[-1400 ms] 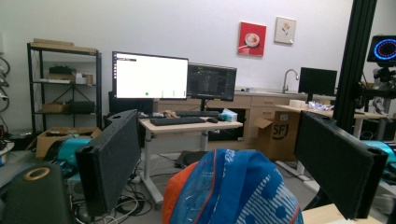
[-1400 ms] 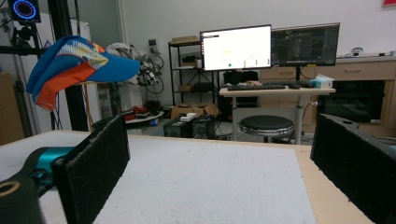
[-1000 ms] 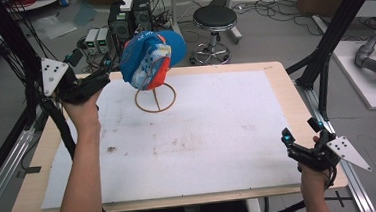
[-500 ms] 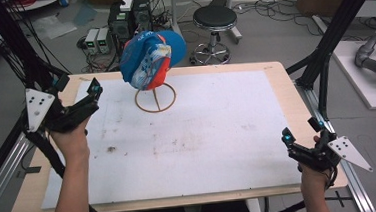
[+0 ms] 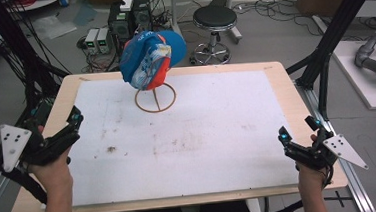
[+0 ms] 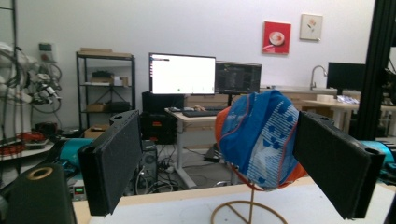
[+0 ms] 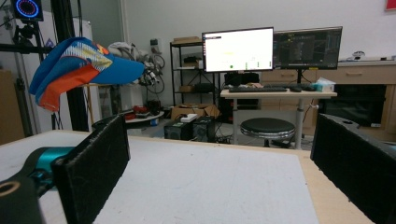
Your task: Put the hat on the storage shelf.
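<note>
A blue cap [image 5: 151,58] with an orange underside and a white-striped panel sits on a thin wire stand [image 5: 155,98] in the upper middle of the high view, near the far edge of the table [image 5: 296,103]. The stand is a slim metal rod rising from a round wire ring that rests on the white, lightly stained sheet [image 5: 218,134] covering the pale wooden tabletop.

The left gripper [image 5: 72,125] sits at the lower left of the high view, over the table's left edge, well apart from the cap and pointing up and to the right toward it. Its jaws stand wide with nothing between the pads. In the left gripper view the cap [image 6: 261,140] hangs right of centre, its soft, creased fabric partly overlapped by the right-hand jaw, with the ring of the stand [image 6: 250,214] at the bottom edge; the jaws are flat black slabs with a rough, grainy face.

The right gripper [image 5: 298,138] rests at the lower right of the high view, near the table's right corner, far from the cap. Its jaws also stand wide and empty. In the right gripper view the cap [image 7: 79,65] shows at the upper left, its smooth curved brim pointing right, beyond a bare stretch of the white sheet.
</note>
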### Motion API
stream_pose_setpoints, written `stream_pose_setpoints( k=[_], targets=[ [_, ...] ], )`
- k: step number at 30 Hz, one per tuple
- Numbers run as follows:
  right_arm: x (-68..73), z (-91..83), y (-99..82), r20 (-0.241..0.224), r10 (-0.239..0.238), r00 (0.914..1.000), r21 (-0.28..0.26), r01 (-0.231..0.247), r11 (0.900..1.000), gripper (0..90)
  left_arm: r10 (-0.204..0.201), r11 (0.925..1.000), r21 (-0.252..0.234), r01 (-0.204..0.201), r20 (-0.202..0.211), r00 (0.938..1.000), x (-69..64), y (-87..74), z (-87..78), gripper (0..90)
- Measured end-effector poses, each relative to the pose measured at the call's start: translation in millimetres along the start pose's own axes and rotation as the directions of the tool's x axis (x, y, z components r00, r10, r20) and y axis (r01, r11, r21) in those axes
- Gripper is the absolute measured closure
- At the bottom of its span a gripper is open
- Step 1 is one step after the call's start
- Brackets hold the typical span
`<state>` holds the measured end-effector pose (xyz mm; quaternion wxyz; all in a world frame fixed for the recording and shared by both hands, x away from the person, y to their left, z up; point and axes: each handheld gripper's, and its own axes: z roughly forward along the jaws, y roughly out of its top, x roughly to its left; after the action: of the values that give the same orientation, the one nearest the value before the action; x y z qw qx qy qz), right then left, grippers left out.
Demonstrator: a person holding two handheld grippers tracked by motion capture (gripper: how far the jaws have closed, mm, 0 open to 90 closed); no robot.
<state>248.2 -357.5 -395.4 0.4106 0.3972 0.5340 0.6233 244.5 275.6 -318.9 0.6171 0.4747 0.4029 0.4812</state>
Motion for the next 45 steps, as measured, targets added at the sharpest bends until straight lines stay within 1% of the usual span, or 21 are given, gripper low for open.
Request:
stream_pose_setpoints(
  k=[2, 5, 9, 13, 14, 18, 19, 21, 25, 27, 29, 31, 32, 34, 36, 39, 43, 45],
  targets=[
    [0.5, 0.5, 0.2, 0.000, -0.003, 1.0000, 0.000, 0.003, 1.0000, 4.3, -0.009, 1.0000, 0.004, 0.009, -0.010, 0.9999, 2.6, -4.4, -5.9, 16.1],
    [0.7, 0.9, 0.2, 0.000, -0.002, 1.0000, -0.003, 0.002, 1.0000, 4.3, -0.008, 0.9999, 0.013, 0.009, -0.022, 0.9997, 6.1, -11.6, -12.9, 15.2],
    [0.4, 0.4, 0.4, -0.002, -0.007, 1.0000, -0.005, 0.006, 1.0000, 4.2, -0.008, 0.9999, 0.008, 0.008, -0.031, 0.9995, 9.2, -19.6, -20.6, 15.2],
    [-0.4, 0.6, 0.6, -0.002, -0.013, 0.9999, -0.009, 0.013, 0.9999, 4.2, 0.015, 0.9998, 0.014, -0.014, -0.036, 0.9992, 11.5, -25.9, -26.6, 15.1],
    [0.3, 0.7, 0.2, -0.004, -0.005, 1.0000, -0.006, 0.005, 1.0000, 4.1, 0.007, 0.9999, 0.015, -0.007, -0.038, 0.9993, 12.0, -27.5, -27.5, 15.1],
    [0.3, 0.5, -0.3, -0.001, 0.001, 1.0000, -0.002, -0.001, 1.0000, 4.1, -0.007, 0.9999, 0.013, 0.008, -0.056, 0.9984, 13.6, -33.6, -32.6, 14.8],
    [-1.0, 0.7, -0.2, -0.002, -0.011, 0.9999, -0.009, 0.011, 0.9999, 4.1, -0.003, 0.9999, 0.017, 0.004, -0.059, 0.9982, 14.4, -34.8, -33.6, 14.8],
    [-1.6, 0.0, -0.6, -0.002, -0.003, 1.0000, -0.007, 0.003, 1.0000, 4.1, 0.006, 0.9995, 0.031, -0.004, -0.061, 0.9981, 16.6, -37.7, -34.2, 14.7],
    [-2.5, -0.4, -3.2, 0.001, 0.012, 0.9999, -0.002, -0.012, 0.9999, 4.1, -0.001, 0.9987, 0.051, 0.005, -0.077, 0.9970, 19.5, -47.3, -36.1, 14.7],
    [-2.5, 0.5, -4.9, 0.000, 0.010, 1.0000, 0.000, -0.010, 1.0000, 4.1, 0.008, 0.9974, 0.072, -0.002, -0.080, 0.9968, 19.6, -53.0, -35.6, 14.4],
    [-1.8, 0.7, -5.7, -0.004, 0.006, 1.0000, 0.007, -0.006, 1.0000, 4.1, 0.005, 0.9965, 0.084, 0.002, -0.083, 0.9965, 19.3, -57.0, -35.5, 14.2],
    [-0.2, 0.8, -5.7, -0.009, 0.002, 1.0000, 0.010, -0.002, 0.9999, 4.1, 0.001, 0.9966, 0.082, 0.006, -0.087, 0.9962, 18.7, -58.3, -35.5, 14.0],
    [-0.1, 0.9, -5.5, -0.011, -0.009, 0.9999, 0.008, 0.009, 0.9999, 4.1, 0.002, 0.9966, 0.082, 0.005, -0.084, 0.9965, 18.5, -58.2, -35.6, 14.0],
    [1.8, 0.4, -5.1, -0.010, -0.006, 0.9999, 0.011, 0.006, 0.9999, 4.1, 0.009, 0.9967, 0.081, -0.003, -0.077, 0.9970, 17.5, -58.4, -35.5, 14.0],
    [3.3, -0.2, -4.4, -0.013, -0.015, 0.9998, 0.007, 0.016, 0.9999, 4.1, 0.005, 0.9968, 0.079, 0.001, -0.075, 0.9971, 17.0, -59.2, -35.5, 14.0],
    [5.8, -1.1, -3.0, -0.015, -0.025, 0.9996, 0.005, 0.025, 0.9997, 4.1, 0.015, 0.9966, 0.082, -0.009, -0.076, 0.9970, 17.5, -61.1, -34.9, 14.0],
    [5.0, -1.7, -1.7, -0.007, -0.020, 0.9998, -0.006, 0.020, 0.9998, 4.1, 0.019, 0.9940, 0.109, -0.011, -0.066, 0.9976, 16.6, -66.3, -31.5, 14.0],
    [3.8, -1.9, -2.9, -0.004, -0.017, 0.9999, -0.003, 0.017, 0.9999, 4.1, 0.018, 0.9943, 0.106, -0.012, -0.062, 0.9979, 15.2, -66.0, -30.7, 13.9]
  ],
)
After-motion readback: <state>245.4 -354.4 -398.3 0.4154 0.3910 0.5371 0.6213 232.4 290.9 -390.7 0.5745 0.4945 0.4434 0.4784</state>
